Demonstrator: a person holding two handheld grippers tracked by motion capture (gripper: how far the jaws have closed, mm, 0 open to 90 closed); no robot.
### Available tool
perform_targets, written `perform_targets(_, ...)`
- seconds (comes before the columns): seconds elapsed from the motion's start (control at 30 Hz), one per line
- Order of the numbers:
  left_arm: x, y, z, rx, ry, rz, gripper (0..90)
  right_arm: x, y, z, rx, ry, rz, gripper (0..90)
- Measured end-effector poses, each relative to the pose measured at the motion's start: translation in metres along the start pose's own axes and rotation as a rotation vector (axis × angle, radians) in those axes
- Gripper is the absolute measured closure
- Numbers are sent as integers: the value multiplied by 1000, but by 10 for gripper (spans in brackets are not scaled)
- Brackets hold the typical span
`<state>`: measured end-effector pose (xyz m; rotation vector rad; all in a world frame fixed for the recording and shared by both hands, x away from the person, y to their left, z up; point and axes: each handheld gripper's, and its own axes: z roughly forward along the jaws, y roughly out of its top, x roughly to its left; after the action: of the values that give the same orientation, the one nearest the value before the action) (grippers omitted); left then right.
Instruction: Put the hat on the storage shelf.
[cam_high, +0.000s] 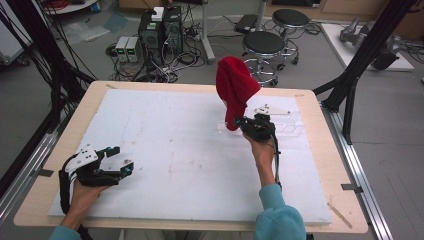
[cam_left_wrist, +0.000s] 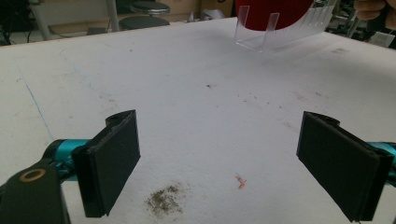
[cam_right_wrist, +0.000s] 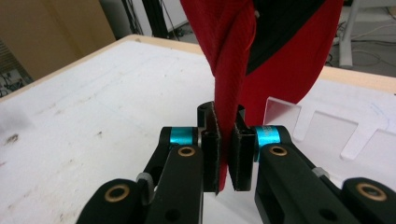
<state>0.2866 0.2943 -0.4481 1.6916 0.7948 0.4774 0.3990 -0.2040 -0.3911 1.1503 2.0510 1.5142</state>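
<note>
A red knit hat (cam_high: 235, 90) stands draped over a clear plastic rack (cam_high: 287, 127) at the back right of the white board. My right gripper (cam_high: 243, 123) is shut on the hat's lower edge; in the right gripper view the red fabric (cam_right_wrist: 229, 116) is pinched between the two black pads. The rack's clear slotted base (cam_right_wrist: 327, 126) lies just behind the jaws. My left gripper (cam_high: 120, 159) rests near the front left of the board, open, with nothing between its pads (cam_left_wrist: 112, 158). From the left gripper view the hat (cam_left_wrist: 273, 11) and rack (cam_left_wrist: 280, 32) show far off at the top.
The white foam board (cam_high: 175, 150) covers a wooden table (cam_high: 330, 165). A small dirt smudge (cam_left_wrist: 166, 198) and a pink scrap (cam_left_wrist: 240, 182) lie on the board by the left gripper. Stools (cam_high: 262, 47), computer boxes (cam_high: 160, 30) and black frame posts (cam_high: 360, 55) stand beyond the table.
</note>
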Motion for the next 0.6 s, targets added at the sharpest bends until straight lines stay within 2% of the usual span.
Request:
perform_targets(0.33, 0, 0, 0, -1, 4, 2, 136, 7, -3, -1, 65, -18, -7, 849)
perform_targets(0.6, 0, 0, -1, -8, 3, -8, 136, 11, -4, -3, 91, -34, -13, 844)
